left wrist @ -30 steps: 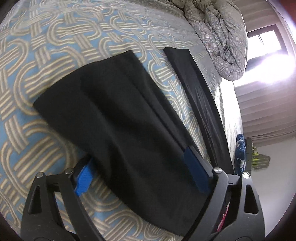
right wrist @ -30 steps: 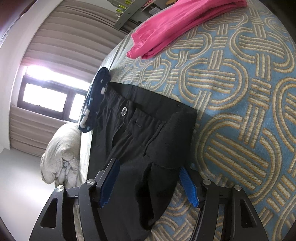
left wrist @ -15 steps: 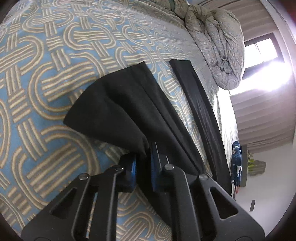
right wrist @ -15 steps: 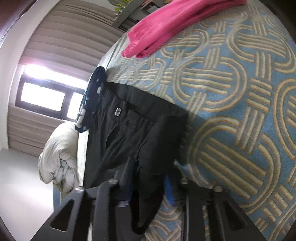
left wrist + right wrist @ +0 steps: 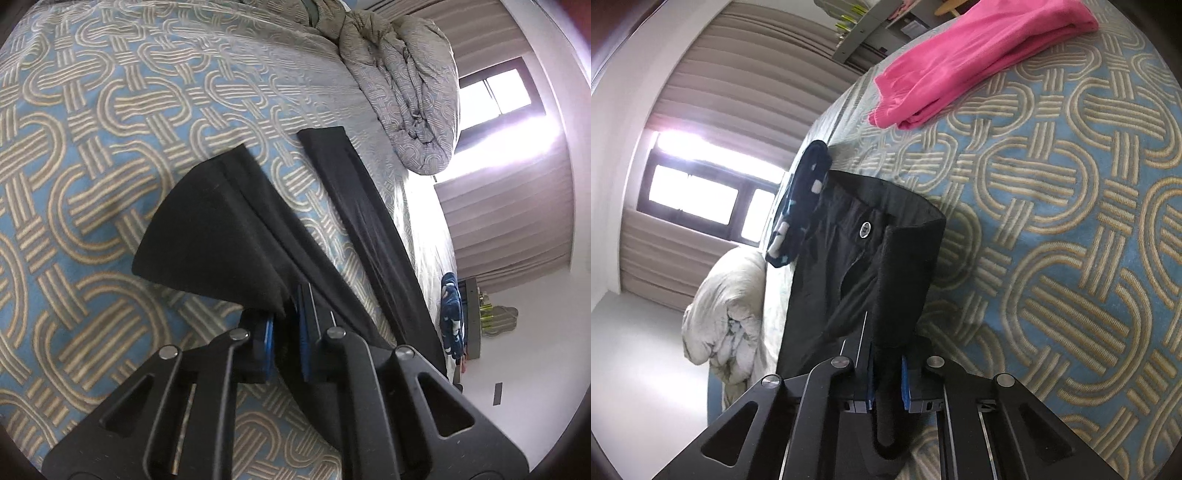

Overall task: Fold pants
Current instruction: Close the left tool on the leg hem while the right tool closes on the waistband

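Black pants (image 5: 207, 236) lie on the blue and beige patterned bedspread (image 5: 92, 147). My left gripper (image 5: 286, 321) is shut on the near leg's hem end, and the cloth fans out from its blue pads, lifted a little. The other leg (image 5: 365, 214) stretches flat toward the far edge. In the right wrist view the waist end of the pants (image 5: 849, 266) shows, with its button (image 5: 865, 229). My right gripper (image 5: 886, 369) is closing, and its pads press on a bunched fold of the waistband edge.
A folded pink garment (image 5: 979, 55) lies on the far part of the bed. A rolled grey duvet (image 5: 406, 92) sits by the window side. A dark blue patterned cloth (image 5: 798, 206) hangs at the bed's edge beside the waistband.
Both grippers stood open around the cloth; both have since closed on it. The left one has risen a little, pulling the leg end into a fan shape.
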A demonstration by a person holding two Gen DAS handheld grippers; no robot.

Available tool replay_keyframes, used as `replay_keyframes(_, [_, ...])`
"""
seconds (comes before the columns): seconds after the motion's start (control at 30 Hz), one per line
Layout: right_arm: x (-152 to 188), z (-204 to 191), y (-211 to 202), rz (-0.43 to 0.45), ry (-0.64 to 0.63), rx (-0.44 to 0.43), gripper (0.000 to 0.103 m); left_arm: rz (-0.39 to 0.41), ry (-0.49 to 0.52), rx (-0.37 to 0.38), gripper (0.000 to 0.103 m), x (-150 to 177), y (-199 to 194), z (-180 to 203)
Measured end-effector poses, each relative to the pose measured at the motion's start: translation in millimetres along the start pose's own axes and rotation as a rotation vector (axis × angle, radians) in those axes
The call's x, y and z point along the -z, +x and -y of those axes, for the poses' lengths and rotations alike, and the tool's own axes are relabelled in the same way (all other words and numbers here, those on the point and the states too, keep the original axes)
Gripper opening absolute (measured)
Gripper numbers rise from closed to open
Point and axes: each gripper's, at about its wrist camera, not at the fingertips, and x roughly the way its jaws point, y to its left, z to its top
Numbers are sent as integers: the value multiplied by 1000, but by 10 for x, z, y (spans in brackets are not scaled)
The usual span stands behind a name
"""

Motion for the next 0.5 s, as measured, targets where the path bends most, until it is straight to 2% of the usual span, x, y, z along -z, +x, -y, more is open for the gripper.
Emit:
replay_keyframes(0.23, [-1,21,-12,-11,20,-3,9,-12,16,16,10,-63,45,59])
replay_keyframes(0.5, [-56,-71,-4,-13,30,-58,8,-7,54,30,10,-183,58,231])
